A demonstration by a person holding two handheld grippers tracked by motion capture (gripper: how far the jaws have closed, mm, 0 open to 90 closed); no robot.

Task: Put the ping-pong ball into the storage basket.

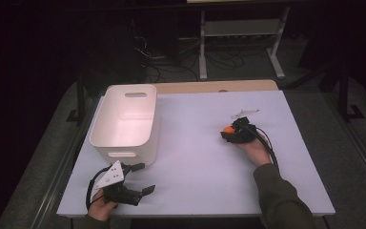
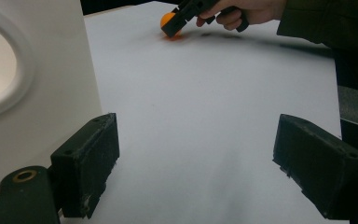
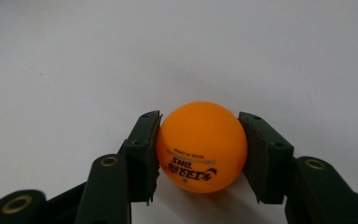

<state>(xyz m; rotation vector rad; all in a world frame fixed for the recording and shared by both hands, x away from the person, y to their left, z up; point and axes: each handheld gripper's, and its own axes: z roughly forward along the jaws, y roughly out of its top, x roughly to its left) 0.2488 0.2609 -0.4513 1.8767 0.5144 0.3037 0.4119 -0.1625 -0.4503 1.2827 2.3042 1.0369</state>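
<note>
- your right gripper (image 3: 199, 154) is clamped on the small glossy orange ping-pong ball (image 3: 201, 145), black print upside down, on the white table (image 3: 74, 70)
- your left gripper (image 2: 196, 168) sits wide open, nothing between

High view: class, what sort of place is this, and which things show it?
Probably a lab or workshop: a white-topped table in a dark room, loose cables on the floor, a metal frame behind.
</note>
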